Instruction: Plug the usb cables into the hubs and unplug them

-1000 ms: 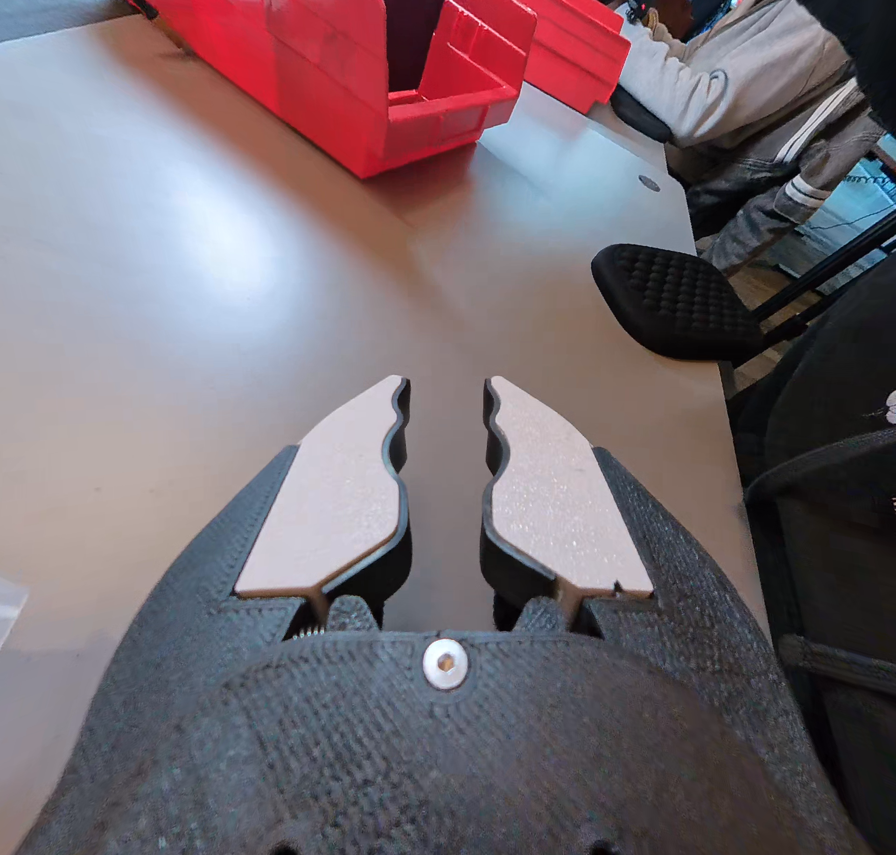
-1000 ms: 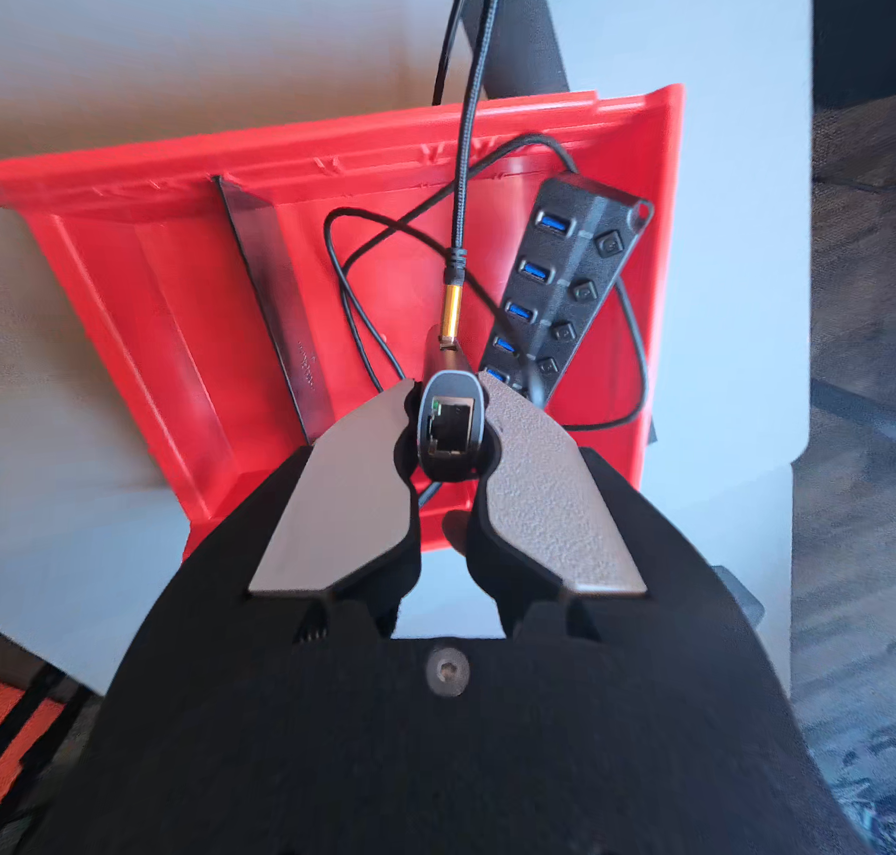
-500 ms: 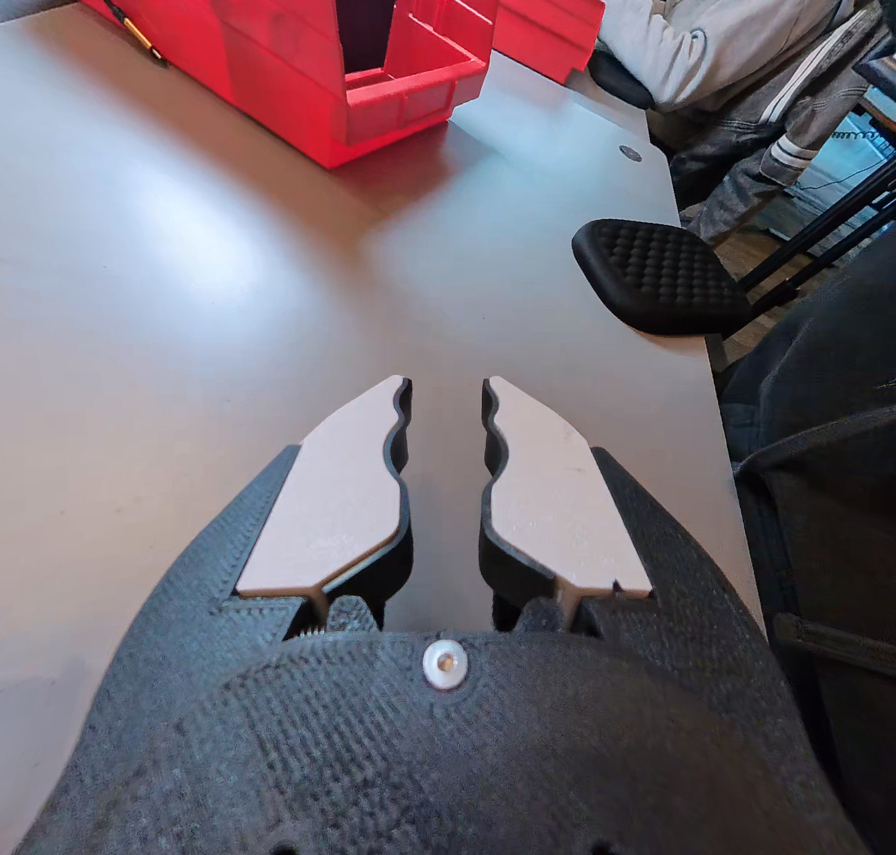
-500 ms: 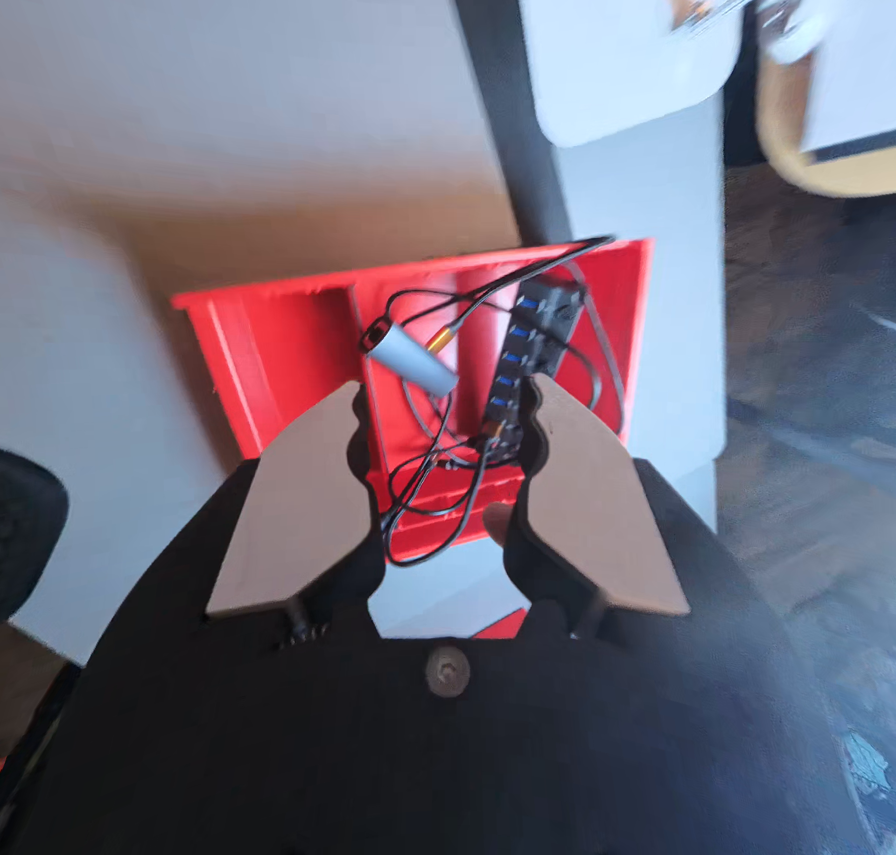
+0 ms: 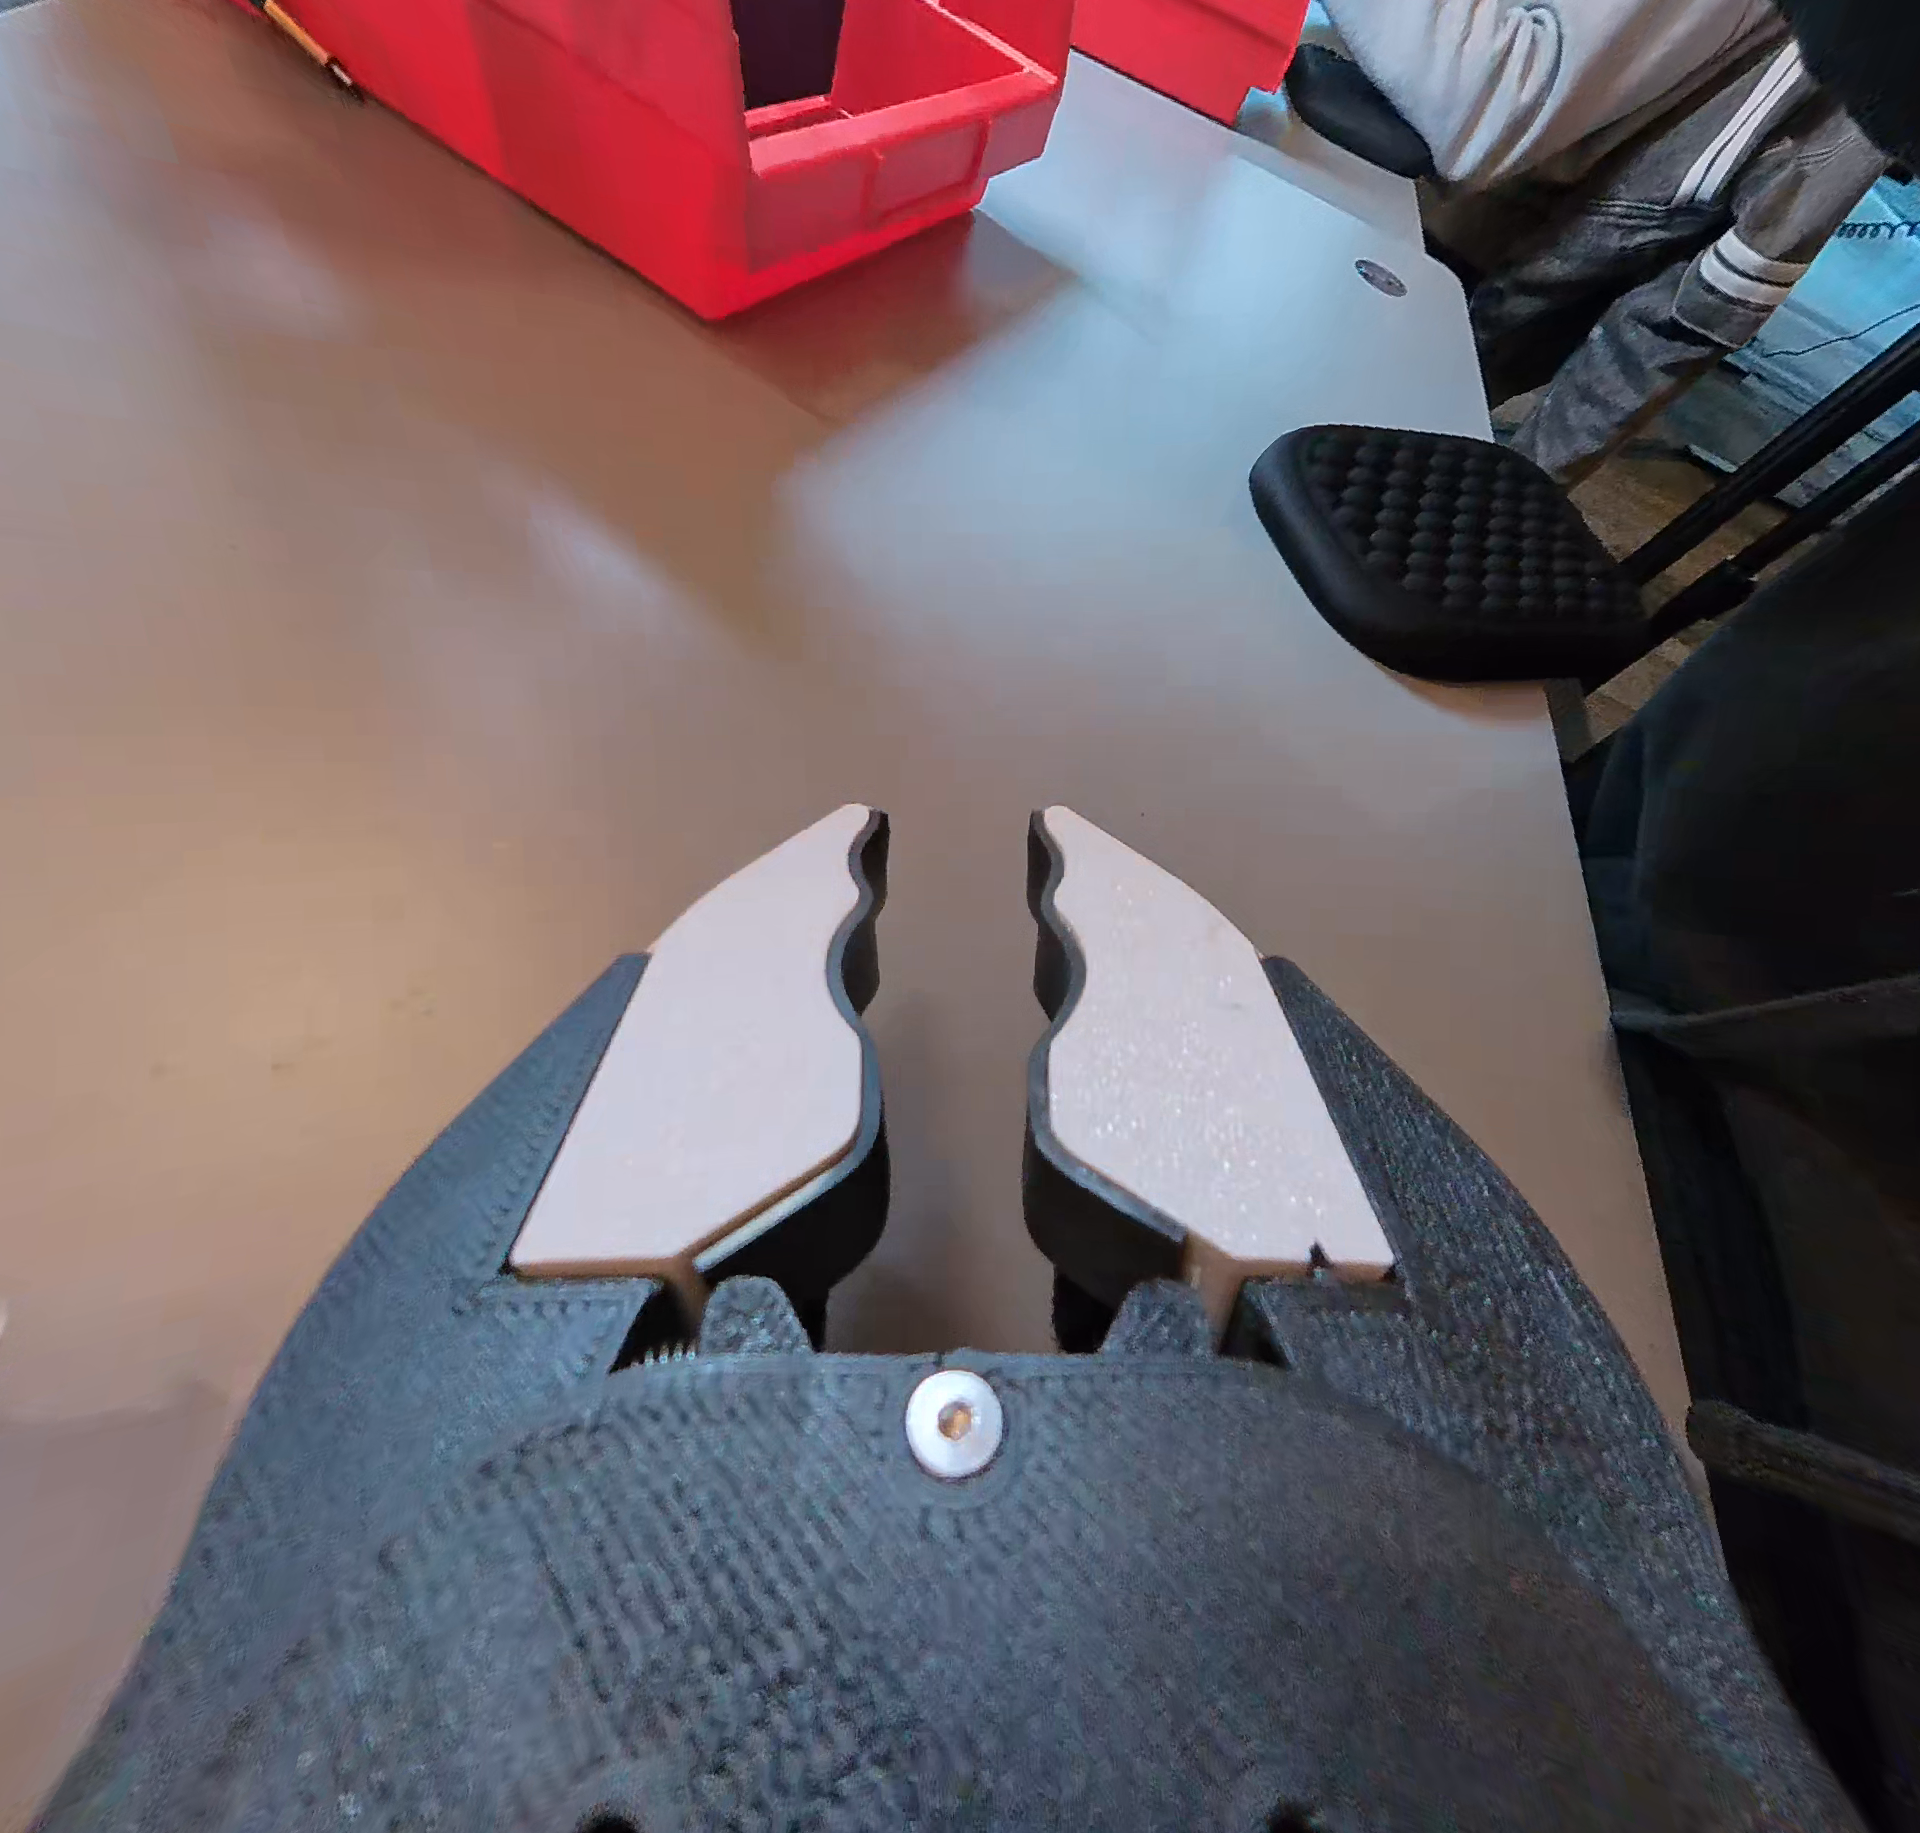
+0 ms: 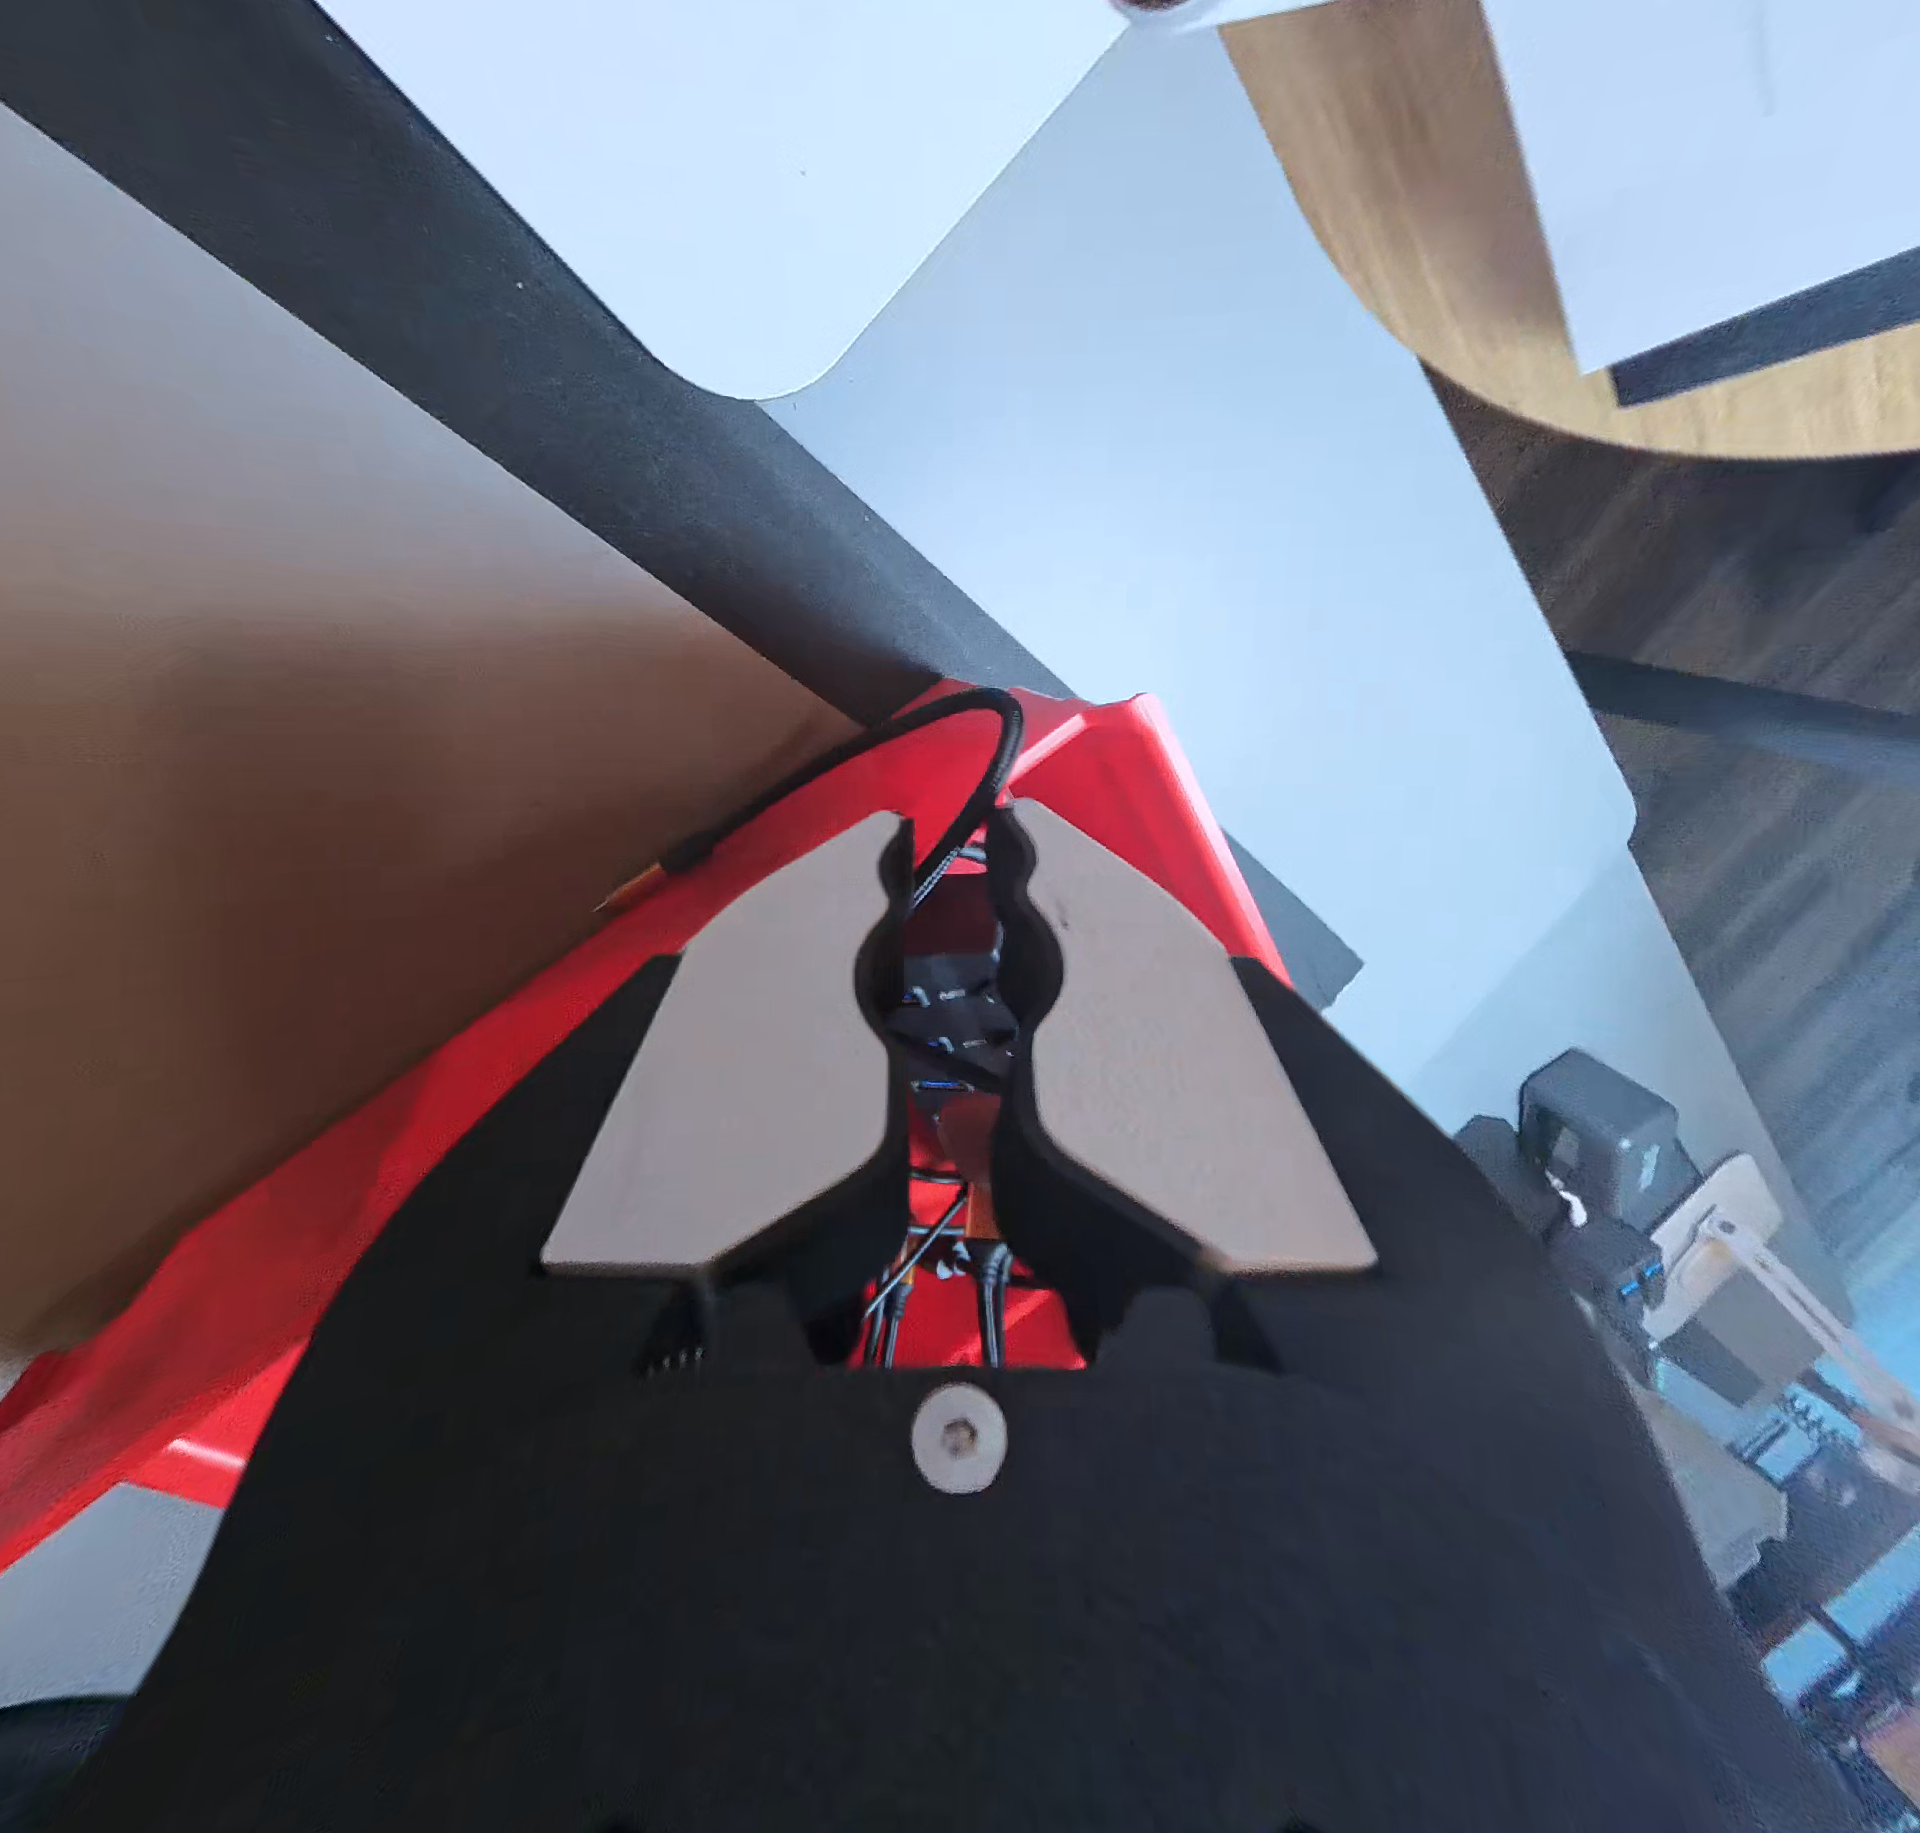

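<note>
right gripper [image 6: 956, 827] hangs low over a red bin [image 6: 343, 1087] on the table [image 6: 312, 640], its jaws a narrow gap apart and clamped on nothing. through that gap shows part of a black usb hub [image 6: 951, 1030] with blue ports, lying in the bin. a thin black braided cable [image 6: 977, 775] arches over the bin's far rim, its gold-tipped plug [image 6: 634, 890] hanging outside against the table.

left gripper [image 5: 956, 838] sits apart and empty above bare table, well short of the same red bin [image 5: 665, 110] seen from the side.

my judgement: the cable is light and limp, so it would flop; the stiff plug body is the place to pinch. the hub looks light and could slide when pushed against.

most of the hub and the tangle of wires beneath it are hidden by the right gripper's own body, and the view is motion-blurred. whether any plug sits in a port cannot be told.
</note>
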### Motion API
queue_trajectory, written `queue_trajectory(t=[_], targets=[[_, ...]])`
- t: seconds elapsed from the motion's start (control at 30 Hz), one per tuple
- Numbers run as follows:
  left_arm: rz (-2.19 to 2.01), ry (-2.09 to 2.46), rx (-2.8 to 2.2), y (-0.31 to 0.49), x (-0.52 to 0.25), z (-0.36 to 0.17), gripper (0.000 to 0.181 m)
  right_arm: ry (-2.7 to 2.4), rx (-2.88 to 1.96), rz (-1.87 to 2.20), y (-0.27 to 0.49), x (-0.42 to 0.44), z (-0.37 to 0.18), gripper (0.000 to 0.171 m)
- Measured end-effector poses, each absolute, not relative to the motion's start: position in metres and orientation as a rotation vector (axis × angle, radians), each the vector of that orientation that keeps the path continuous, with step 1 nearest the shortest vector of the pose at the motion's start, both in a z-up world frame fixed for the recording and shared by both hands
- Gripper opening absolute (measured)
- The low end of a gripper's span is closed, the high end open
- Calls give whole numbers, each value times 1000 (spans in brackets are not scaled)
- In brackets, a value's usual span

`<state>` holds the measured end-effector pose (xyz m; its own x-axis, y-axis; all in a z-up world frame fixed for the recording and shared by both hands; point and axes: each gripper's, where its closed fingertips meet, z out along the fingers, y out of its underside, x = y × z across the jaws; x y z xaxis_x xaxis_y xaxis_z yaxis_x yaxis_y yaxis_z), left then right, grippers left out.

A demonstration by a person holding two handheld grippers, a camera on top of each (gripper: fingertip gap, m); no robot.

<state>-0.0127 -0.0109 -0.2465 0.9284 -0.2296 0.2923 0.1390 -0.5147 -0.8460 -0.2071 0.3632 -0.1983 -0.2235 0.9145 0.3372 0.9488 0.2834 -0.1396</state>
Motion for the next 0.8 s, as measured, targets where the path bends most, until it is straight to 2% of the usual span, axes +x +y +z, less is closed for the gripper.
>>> queue_trajectory(t=[0.07,0.37,0.8], targets=[[-449,65,-2067,-11,-14,-247,26,-2203,-1609,-87,359,-209,-187,5],[-437,57,-2096,-10,-12,-255,25,-2228,-1176,-166,352,-161,-123,5],[-500,27,-2130,-6,-3,-268,25,-2395,-1108,-466,395,-45,-96,5]])
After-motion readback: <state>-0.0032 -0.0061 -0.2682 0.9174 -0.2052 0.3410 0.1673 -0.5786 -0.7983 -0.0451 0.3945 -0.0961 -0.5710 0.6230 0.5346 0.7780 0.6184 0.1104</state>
